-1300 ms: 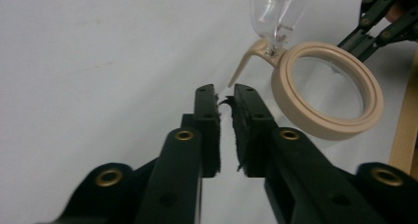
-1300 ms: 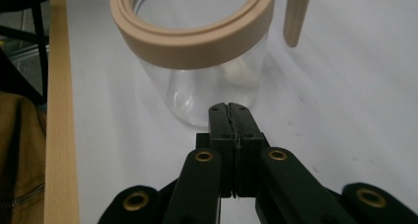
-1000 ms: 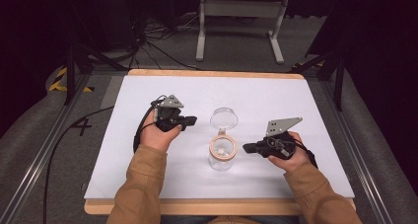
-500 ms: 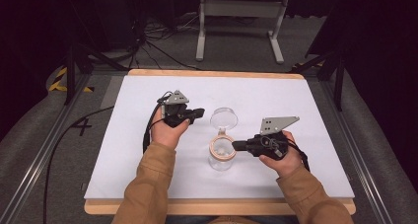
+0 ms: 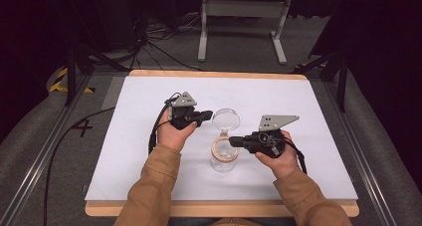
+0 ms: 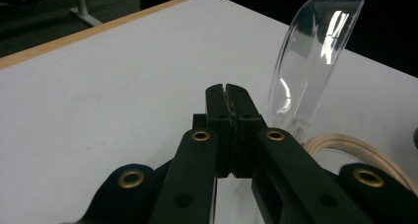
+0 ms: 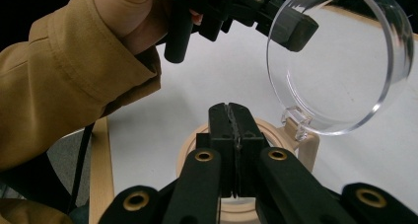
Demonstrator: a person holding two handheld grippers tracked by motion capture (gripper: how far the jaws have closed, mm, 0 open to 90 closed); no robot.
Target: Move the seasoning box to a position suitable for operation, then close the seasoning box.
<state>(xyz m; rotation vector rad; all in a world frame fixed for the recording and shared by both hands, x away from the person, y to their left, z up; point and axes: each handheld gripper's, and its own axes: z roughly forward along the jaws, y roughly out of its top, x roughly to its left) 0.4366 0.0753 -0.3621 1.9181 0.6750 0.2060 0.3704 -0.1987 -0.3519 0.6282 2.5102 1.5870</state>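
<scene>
As seen from the high view, a clear jar (image 5: 223,156) stands mid-bench (image 5: 149,181), lid (image 5: 226,119) flipped up. Left gripper view: left tongs (image 6: 227,89) pressed together, empty, beside the lid. Right gripper view: right tongs (image 7: 229,108) likewise closed over the jar's rim (image 7: 291,145).

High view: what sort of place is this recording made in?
Probably a lab or studio set up for recording, not a home. A white table stands on grey carpet among metal rails, loose cables lie on the floor behind, and black-and-yellow hazard tape marks the floor at left.
</scene>
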